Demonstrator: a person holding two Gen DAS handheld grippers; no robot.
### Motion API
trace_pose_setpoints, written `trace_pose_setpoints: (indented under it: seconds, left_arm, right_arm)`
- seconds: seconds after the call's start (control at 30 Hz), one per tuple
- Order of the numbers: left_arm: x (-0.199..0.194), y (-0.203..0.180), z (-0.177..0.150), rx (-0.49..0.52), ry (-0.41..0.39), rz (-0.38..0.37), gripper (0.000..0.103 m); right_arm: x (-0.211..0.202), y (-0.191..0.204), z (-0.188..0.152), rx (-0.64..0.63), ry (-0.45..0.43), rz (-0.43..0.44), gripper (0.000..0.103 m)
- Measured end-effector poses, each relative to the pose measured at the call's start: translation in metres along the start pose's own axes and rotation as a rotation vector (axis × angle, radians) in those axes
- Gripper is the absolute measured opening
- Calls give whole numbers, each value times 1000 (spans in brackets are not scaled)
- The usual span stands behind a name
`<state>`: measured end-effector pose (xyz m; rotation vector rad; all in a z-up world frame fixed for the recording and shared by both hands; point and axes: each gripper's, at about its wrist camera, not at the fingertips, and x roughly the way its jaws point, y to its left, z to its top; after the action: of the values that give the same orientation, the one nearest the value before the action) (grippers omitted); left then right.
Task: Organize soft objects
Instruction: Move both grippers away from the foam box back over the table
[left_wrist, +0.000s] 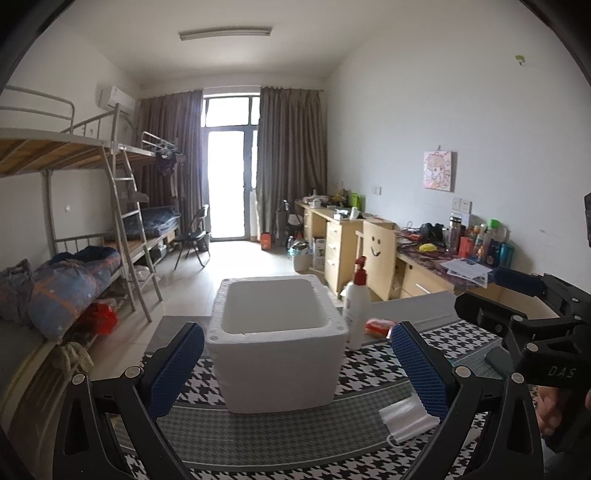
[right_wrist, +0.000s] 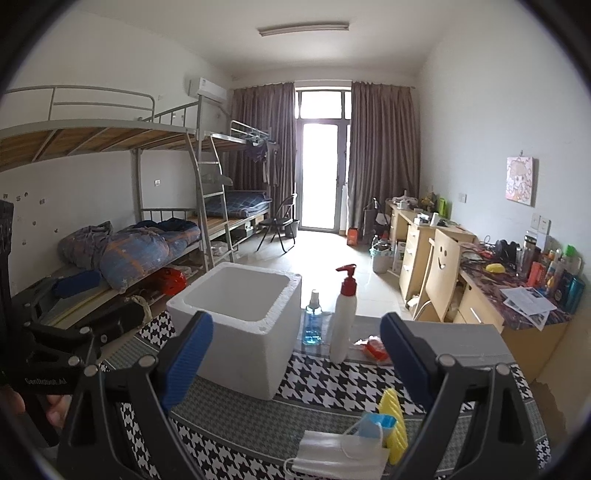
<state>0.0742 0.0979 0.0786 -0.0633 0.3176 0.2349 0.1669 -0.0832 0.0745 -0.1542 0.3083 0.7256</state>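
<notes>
Fingers (right_wrist: 186, 363) on the right gripper (right_wrist: 299, 363) are spread wide and hold nothing, and the left gripper (left_wrist: 297, 363) has its blue pads wide apart and bare too. Both hang above the worktop (right_wrist: 229, 435), which wears a black and white check cloth. Closest to the right gripper lie the soft things: a white face mask (right_wrist: 332, 456), a blue face mask (right_wrist: 369, 428) and a yellow sponge (right_wrist: 395, 424), all touching in a small heap. A little farther stands the white foam box (right_wrist: 236, 332), open on top and with nothing in it that I can see. Past it are a blue spray bottle (right_wrist: 313, 321), a white pump bottle (right_wrist: 343, 325) and an orange packet (right_wrist: 373, 348). It looks like the job is just starting. I think the right gripper should go down, pinch one mask softly, then carry it to the box.
</notes>
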Motion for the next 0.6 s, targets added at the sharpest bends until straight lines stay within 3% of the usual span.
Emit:
trace_pose_setpoints:
  seconds: [0.6]
  left_arm:
    - [6, -38, -16, 24, 6, -130, 102]
  right_arm:
    - [-23, -24, -21, 18, 1, -86, 94]
